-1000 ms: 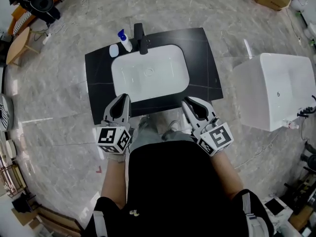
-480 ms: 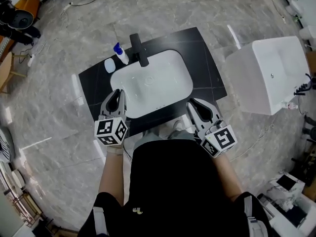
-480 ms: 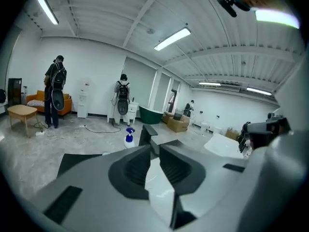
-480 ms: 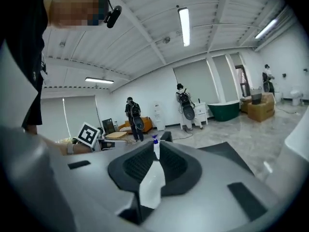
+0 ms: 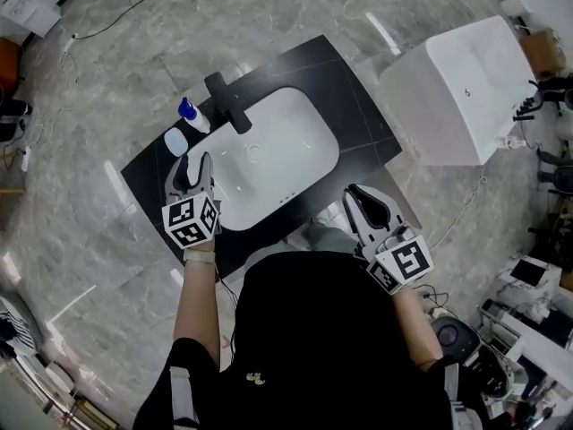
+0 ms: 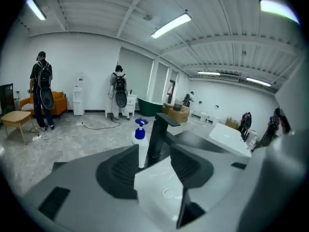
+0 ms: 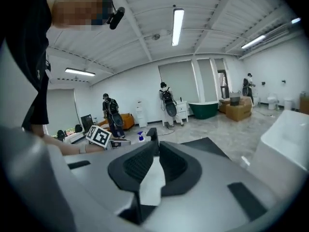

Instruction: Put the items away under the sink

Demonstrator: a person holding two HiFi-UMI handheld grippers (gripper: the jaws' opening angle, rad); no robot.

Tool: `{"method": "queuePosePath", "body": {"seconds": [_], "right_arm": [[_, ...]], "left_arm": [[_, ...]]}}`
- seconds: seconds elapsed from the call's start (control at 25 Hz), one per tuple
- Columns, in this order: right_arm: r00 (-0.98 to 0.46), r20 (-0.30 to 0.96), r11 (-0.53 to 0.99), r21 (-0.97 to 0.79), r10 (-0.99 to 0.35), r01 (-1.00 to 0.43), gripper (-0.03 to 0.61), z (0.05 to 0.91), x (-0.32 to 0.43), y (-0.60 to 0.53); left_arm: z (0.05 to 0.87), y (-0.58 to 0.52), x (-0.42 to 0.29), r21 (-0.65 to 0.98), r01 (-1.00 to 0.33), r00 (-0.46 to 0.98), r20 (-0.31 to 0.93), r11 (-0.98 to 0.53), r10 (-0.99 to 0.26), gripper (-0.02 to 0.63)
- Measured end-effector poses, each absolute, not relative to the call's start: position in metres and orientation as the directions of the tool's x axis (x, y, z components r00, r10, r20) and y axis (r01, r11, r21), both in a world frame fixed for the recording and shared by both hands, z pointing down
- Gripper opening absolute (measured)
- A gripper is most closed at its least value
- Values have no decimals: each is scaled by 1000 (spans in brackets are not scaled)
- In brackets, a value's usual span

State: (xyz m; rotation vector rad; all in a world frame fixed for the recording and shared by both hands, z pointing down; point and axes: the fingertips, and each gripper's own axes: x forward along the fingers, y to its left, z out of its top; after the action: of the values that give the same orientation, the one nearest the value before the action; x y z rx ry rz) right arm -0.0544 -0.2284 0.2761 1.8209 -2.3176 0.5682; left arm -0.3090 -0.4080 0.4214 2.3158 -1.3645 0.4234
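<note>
A black counter (image 5: 363,115) holds a white sink basin (image 5: 269,155) with a black faucet (image 5: 228,101) at its far rim. A white bottle with a blue pump (image 5: 192,116) and a small white dish-like item (image 5: 176,140) stand left of the faucet. My left gripper (image 5: 190,161) hovers over the counter's left side just short of them, open and empty; its own view looks between the jaws at the bottle (image 6: 140,149) and faucet (image 6: 158,137). My right gripper (image 5: 355,193) sits at the counter's front right edge, jaws together, empty.
A large white fixture (image 5: 466,88) stands on the marble floor right of the counter. Cables lie on the floor at the far left. Two people with backpacks (image 6: 41,91) stand far back near a wooden table (image 6: 13,119) and a green tub (image 6: 149,106).
The view has swung, so the counter now lies slanted. My left gripper has moved forward over the counter toward the bottle. The right gripper stays at the front edge.
</note>
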Motion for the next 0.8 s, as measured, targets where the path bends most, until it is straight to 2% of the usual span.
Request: {"method": "queuePosePath", "body": {"seconds": [0.44,0.8], "right_arm": [[-89,431,26,-151,-898,-988,55,296,-40,-206],[3,442,-63,-121,-897,-991,55,296,-34,-195]], "left_arm": [[478,-471,-300,158,-889,445,514,-429,-733,245],[501,-503,-291,126,-893,430,525,-433,-735,253]]}}
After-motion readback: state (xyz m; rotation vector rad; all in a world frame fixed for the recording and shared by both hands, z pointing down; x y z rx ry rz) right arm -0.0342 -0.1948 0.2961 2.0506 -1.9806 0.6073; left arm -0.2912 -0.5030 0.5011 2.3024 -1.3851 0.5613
